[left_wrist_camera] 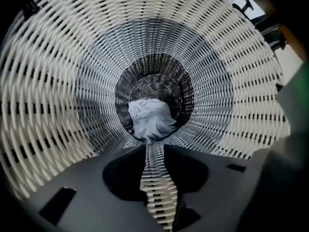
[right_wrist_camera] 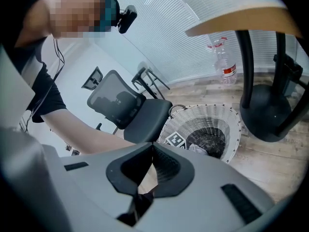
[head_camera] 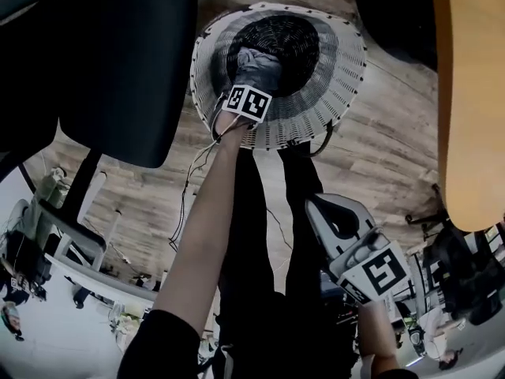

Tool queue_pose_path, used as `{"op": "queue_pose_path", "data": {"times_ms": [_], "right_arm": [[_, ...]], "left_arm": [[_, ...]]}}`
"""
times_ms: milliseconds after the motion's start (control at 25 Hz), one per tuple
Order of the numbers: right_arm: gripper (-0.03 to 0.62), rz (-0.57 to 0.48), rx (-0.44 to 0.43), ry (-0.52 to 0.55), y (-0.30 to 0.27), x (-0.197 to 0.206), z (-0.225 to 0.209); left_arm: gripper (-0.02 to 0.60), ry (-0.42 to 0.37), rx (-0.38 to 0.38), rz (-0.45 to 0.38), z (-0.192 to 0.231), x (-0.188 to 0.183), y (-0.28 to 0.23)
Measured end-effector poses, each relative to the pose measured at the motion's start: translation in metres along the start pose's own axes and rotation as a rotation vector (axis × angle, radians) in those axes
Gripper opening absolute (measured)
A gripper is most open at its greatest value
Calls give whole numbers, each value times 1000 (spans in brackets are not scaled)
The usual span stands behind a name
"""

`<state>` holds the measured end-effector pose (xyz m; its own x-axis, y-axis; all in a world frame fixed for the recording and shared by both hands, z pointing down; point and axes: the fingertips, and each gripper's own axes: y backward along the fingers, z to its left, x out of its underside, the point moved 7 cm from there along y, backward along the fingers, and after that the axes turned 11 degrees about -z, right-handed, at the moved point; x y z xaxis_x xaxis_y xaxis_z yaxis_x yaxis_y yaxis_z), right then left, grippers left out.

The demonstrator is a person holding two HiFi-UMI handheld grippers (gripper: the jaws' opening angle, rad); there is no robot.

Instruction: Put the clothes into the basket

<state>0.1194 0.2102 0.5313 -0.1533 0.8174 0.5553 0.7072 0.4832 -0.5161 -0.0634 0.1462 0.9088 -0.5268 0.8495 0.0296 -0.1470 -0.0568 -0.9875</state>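
We have one piece of clothing in already. A pale crumpled cloth [left_wrist_camera: 147, 119] lies on the dark bottom of the white wicker basket [head_camera: 347, 77], at the centre of the left gripper view. Our left gripper [left_wrist_camera: 154, 151] hangs over the basket's mouth at the top middle of the head view, pointing steeply down. Its jaws stand a little apart, with only basket weave showing through the narrow gap. Nothing is in them, and they are clear of the cloth, so we judge this drop done.

Our right gripper [right_wrist_camera: 150, 149], at the lower right of the head view, is apart from the basket. Its jaws are closed together at the tips with nothing between them (only a sliver of floor shows below where they meet).

On the wooden floor [head_camera: 379, 156] and around the office chair [head_camera: 126, 61] at the upper left, we see no other garment in any view. We cannot tell whether more clothes wait out of frame. If some do, fetching them is what is left; if not, the task looks finished.
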Motion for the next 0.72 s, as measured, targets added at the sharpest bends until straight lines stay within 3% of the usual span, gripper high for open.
{"op": "queue_pose_path", "data": {"times_ms": [280, 440, 720], "right_arm": [[17, -51, 44, 54, 28, -34, 25], [17, -99, 57, 50, 35, -54, 19], [17, -144, 100, 88, 65, -88, 47]], "left_arm": [[121, -41, 22, -7, -3, -7, 55], [120, -79, 39, -5, -3, -22, 73], [66, -156, 48, -21, -16, -24, 142]]}}
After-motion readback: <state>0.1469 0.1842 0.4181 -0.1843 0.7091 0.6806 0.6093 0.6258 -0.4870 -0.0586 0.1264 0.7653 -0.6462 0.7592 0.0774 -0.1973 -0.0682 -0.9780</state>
